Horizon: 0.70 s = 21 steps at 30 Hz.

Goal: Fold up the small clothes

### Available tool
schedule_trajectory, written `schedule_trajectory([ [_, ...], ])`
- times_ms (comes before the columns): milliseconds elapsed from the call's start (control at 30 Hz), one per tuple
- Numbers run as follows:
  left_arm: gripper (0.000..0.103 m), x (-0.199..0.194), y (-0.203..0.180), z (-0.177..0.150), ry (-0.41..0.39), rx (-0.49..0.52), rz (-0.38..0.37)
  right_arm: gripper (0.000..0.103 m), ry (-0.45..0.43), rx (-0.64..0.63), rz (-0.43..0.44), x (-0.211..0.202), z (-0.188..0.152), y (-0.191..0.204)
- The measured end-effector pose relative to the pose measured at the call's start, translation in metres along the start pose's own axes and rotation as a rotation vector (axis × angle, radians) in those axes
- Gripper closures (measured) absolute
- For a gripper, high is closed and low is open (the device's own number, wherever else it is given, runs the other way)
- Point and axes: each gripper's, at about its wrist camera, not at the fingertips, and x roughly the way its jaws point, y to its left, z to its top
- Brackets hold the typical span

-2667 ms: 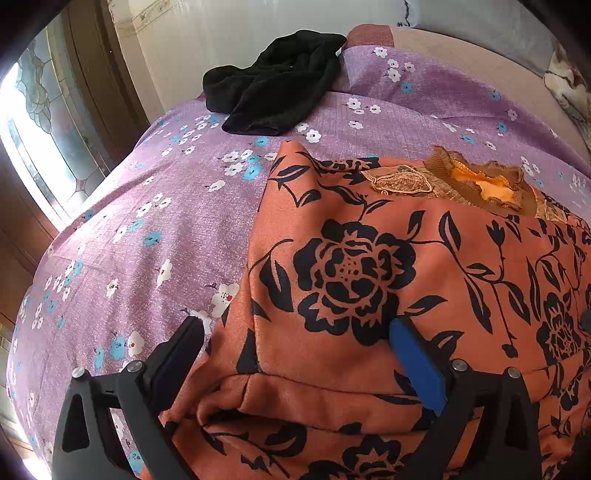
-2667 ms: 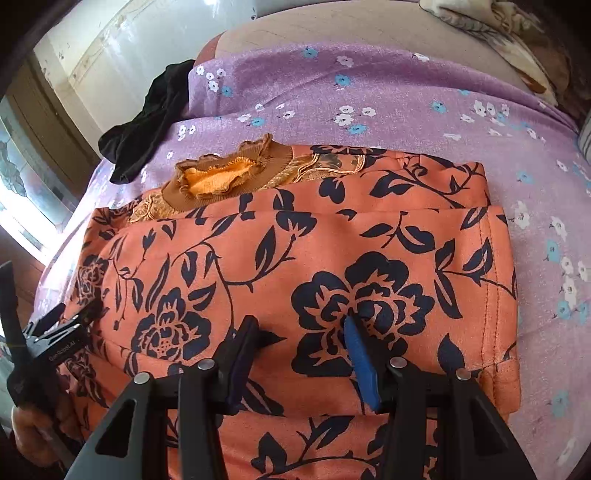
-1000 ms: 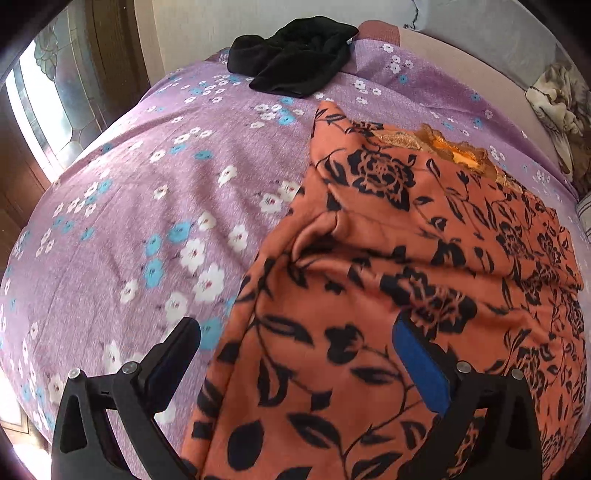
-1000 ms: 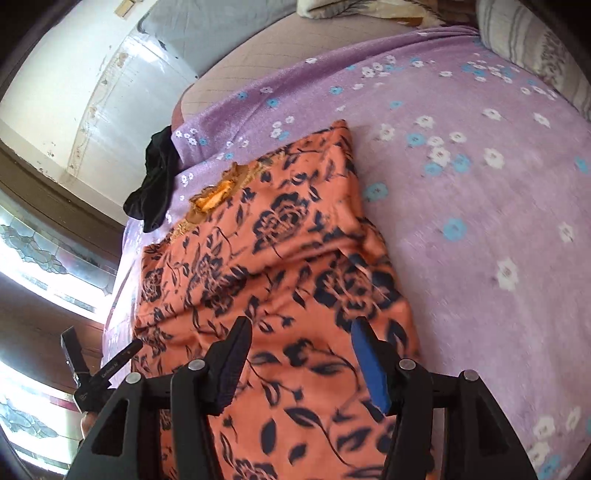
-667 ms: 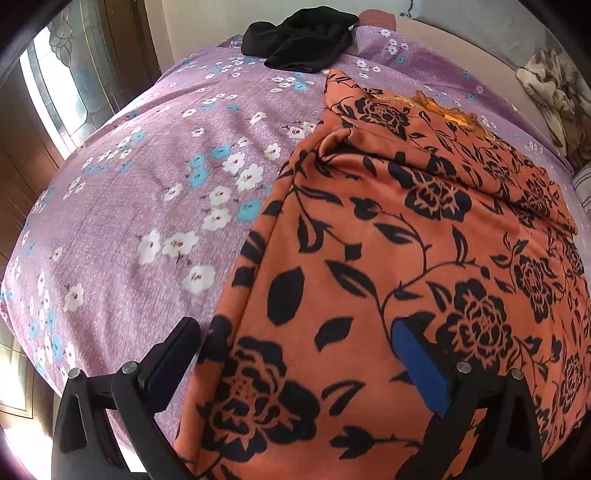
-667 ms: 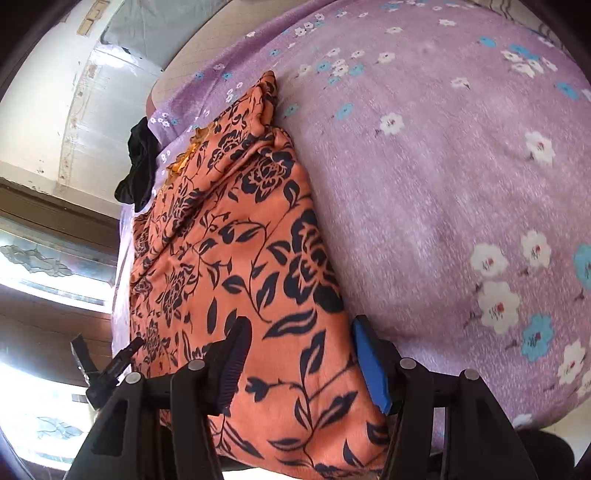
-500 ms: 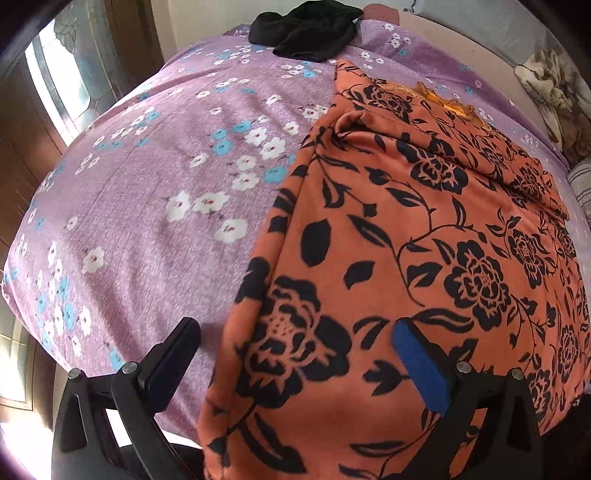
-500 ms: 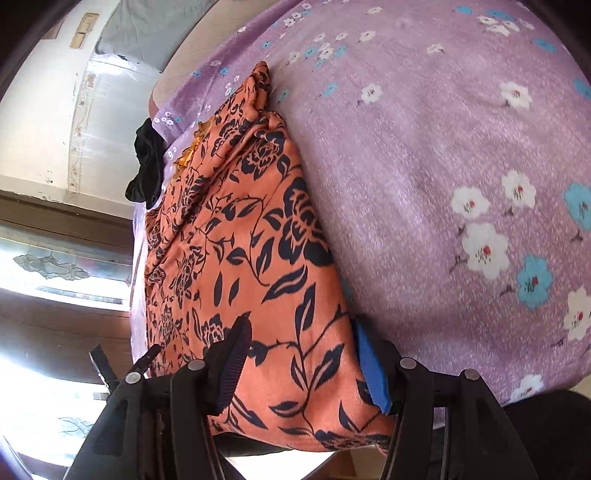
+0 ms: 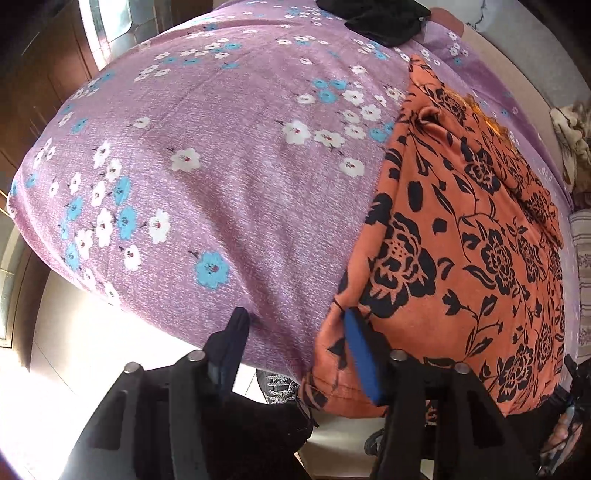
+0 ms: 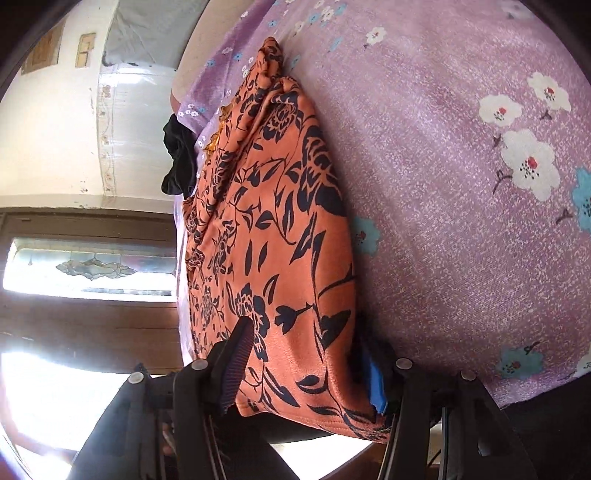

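Evidently folding is unfinished: the left gripper (image 9: pixel 295 341) is closing at the orange black-flowered cloth garment's (image 9: pixel 461 236) hem corner, while the half-open right gripper (image 10: pixel 306 354) straddles the other.

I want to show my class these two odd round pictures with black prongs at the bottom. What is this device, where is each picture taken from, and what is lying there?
No robot here: a person holds a two-finger gripper in each hand, each with a wide-angle camera looking along its fingers. One picture is from the left gripper, the other from the right gripper. An orange garment with black flowers lies on a purple flowered bedsheet, its hem hanging over the bed's edge. A black garment lies farther back. The left jaws are closing at the hem's corner; the right jaws straddle the other corner, not clearly pinching.
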Motion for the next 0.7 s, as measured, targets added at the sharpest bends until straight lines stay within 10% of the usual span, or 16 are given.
schedule_trajectory([
  [400, 0.046, 0.007, -0.018, -0.004, 0.067, 0.106, -0.004, 0.045, -0.005, -0.061, -0.043, 0.000, -0.004, 0.012],
  [533, 0.072, 0.007, -0.013, -0.009, 0.073, 0.084, -0.043, 0.077, 0.004, -0.122, -0.153, 0.003, -0.006, 0.022],
  [700, 0.073, 0.003, -0.011, -0.018, 0.057, 0.096, -0.042, 0.083, 0.003, -0.049, -0.150, 0.002, -0.002, 0.008],
])
